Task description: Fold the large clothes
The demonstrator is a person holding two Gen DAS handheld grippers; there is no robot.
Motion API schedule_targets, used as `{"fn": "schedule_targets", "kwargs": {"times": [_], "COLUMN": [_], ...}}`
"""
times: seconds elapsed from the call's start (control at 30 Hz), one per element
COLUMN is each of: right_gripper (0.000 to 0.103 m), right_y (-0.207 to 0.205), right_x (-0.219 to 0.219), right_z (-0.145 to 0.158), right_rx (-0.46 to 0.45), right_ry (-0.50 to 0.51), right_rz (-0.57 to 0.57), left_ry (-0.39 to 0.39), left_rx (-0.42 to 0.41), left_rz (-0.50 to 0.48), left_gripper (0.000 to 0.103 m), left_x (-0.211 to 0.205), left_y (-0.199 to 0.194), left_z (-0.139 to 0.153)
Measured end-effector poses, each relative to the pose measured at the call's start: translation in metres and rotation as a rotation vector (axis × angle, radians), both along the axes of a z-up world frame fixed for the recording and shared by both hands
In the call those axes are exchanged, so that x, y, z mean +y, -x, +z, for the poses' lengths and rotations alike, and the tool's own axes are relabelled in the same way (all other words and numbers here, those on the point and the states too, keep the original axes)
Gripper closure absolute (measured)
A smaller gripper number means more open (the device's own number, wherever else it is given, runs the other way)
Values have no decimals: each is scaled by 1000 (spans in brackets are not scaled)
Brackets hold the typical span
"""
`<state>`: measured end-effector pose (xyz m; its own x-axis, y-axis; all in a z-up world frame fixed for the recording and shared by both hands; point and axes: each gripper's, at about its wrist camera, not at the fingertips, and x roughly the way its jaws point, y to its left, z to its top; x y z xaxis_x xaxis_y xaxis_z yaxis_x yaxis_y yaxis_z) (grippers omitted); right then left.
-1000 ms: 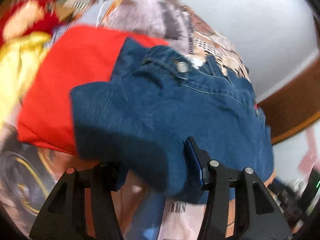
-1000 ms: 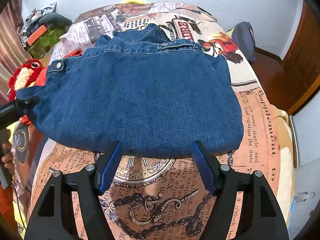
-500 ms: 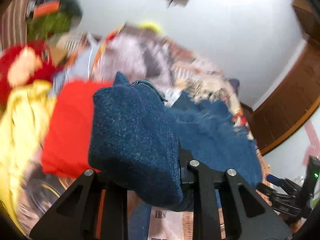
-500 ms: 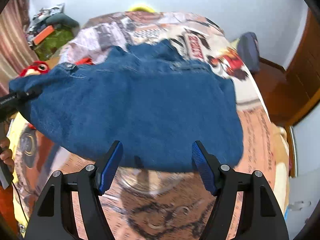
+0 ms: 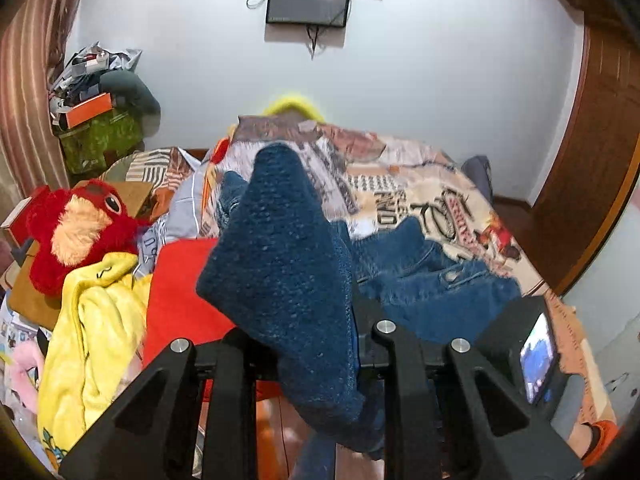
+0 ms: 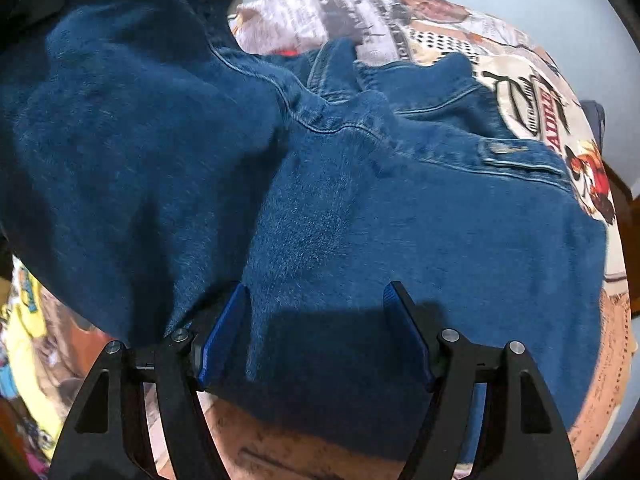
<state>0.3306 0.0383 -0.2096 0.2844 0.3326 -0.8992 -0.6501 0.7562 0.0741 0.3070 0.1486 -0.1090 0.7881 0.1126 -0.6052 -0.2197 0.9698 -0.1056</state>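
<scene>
A blue denim jacket lies on the printed bedspread. My left gripper is shut on the jacket's left side and holds it lifted, the cloth draped over the fingers and hiding the tips. In the right wrist view that lifted part hangs over the left half of the frame. My right gripper is open, its blue pads resting over the jacket's near hem, holding nothing. The rest of the jacket lies flat on the bed.
A red garment and a yellow cloth lie left of the jacket. A red plush toy sits further left. A cluttered green box stands in the corner. A wooden door is at right, a screen on the wall.
My left gripper has lifted the jacket's left side up and carried it rightward over the rest. My right gripper has moved forward onto the jacket's near hem, still open.
</scene>
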Motion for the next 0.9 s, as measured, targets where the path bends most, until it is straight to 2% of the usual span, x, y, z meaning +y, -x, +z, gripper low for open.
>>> {"fn": "schedule_targets", "kwargs": {"times": [0.13, 0.23, 0.33, 0.43, 0.5, 0.6, 0.67, 0.73, 0.83, 0.9], "right_gripper": [35, 35, 35, 35, 35, 35, 35, 35, 35, 35], "right_y": [-6, -10, -9, 0, 10, 19, 26, 29, 34, 38], "right_x": [-19, -53, -99, -143, -169, -199, -221, -234, -253, -258], "right_z": [8, 22, 38, 52, 59, 63, 58, 51, 43, 42], "right_rx": [60, 59, 3, -70, -119, -166, -163, -136, -92, -85], "right_ry": [-61, -110, -119, -84, -52, 8, 45, 68, 71, 65], "right_rz": [17, -71, -159, -259, -304, -355, -390, -420, -461, -471], "left_ry": [11, 64, 116, 152, 157, 174, 125, 49, -26, -45], "left_rx": [-10, -31, -54, -57, -43, 20, 79, 153, 264, 284], "left_rz": [-19, -66, -138, -236, -316, -453, -536, -568, -603, -605], "left_gripper": [83, 83, 83, 84, 85, 85, 85, 84, 81, 76], "left_x": [-15, -28, -58, -104, -143, -198, -232, -254, -273, -271], "left_y": [-5, -15, -31, -47, -56, -68, -73, -74, -69, -62], "left_z": [1, 14, 25, 28, 24, 9, -11, -33, -64, -69]}}
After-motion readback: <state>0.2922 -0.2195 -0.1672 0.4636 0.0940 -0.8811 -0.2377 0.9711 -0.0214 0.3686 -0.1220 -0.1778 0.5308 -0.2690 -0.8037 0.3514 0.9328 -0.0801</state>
